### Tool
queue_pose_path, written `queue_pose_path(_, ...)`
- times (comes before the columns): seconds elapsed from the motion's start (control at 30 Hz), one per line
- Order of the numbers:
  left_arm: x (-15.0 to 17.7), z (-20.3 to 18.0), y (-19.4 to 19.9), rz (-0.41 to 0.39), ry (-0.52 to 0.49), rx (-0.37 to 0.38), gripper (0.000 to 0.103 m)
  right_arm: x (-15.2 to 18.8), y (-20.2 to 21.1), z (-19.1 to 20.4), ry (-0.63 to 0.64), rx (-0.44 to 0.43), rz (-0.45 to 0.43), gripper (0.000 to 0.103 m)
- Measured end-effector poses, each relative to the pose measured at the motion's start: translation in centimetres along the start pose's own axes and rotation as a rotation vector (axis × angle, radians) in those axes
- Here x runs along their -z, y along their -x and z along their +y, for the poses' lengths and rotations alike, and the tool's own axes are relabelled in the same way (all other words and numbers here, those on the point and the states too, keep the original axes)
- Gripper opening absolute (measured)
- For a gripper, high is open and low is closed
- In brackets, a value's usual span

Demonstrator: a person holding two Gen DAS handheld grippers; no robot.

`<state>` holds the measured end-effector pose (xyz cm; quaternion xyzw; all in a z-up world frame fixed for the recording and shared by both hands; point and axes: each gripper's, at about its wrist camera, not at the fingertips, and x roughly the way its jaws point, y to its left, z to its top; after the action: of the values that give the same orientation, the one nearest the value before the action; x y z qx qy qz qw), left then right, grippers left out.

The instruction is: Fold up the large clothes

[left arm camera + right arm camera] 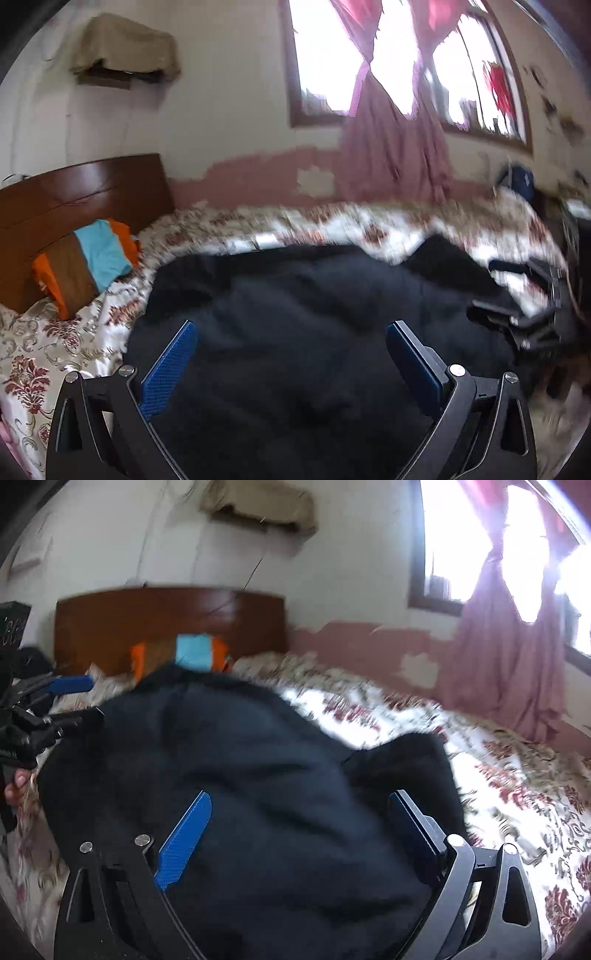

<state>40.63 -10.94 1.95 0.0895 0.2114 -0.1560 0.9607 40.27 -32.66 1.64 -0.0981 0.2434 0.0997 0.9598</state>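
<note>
We find no words we can read anywhere; some pale marks on a dark box [14, 626] at the left edge of the right view are too blurry.

A big dark cloth [295, 332] lies on the bed [55, 350] and fills the lower middle of both views. It looks soft, thick and a bit fuzzy, with a rounded edge and low bumps. One flap [402, 764] sticks out toward the right side of the right view.

Our left tongs [291, 354] stand wide, low in the left view. The pads [170, 369] are blue, flat and bumpy, on black arms with round silver bolts. Nothing is pinched; the cloth only lies below them.

Our right tongs [303, 830] stand wide too, low in the right view, over the cloth and not pinching it. In the left view we see them small at the right edge.

In the right view a hand [16, 782] shows at the left edge, holding the other tongs.

The sheet is shiny and smooth, white with dark red flowers and tan swirls. A wood headboard [74, 199] is brown and glossy, with a curved top. A folded pile [88, 262] of orange, brown and light blue leans on it. A pink curtain [391, 147], tied in the middle, hangs by the bright window [325, 55]. A tan cloth covers a box [125, 48] high on the wall.
</note>
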Motion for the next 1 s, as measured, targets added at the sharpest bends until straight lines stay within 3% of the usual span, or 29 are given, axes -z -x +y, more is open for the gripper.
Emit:
queue_pose_path(0.17,1.5,-0.3,-3.7,0.101,-0.013,-0.016,0.103,0.2,-3.1,-0.5,-0.032,-0.020,0.057,0.094)
queue_pose_path(0.5,-2.4,2.0,-11.0,0.183,0.004,-0.275,0.103,-3.1,-10.7,-0.9,-0.011,0.081,0.129,0.094)
queue_pose_path(0.8,-4.0,7.2,-14.8,0.241,0.146,-0.339,0.103,-5.0,-16.6,-5.7,-0.125,0.087,0.213,0.094)
queue_pose_path(1.0,-2.9,10.0,-18.4,0.400,0.239,-0.244,0.103,-3.1,-20.7,-6.8,-0.206,-0.006,0.316,0.099)
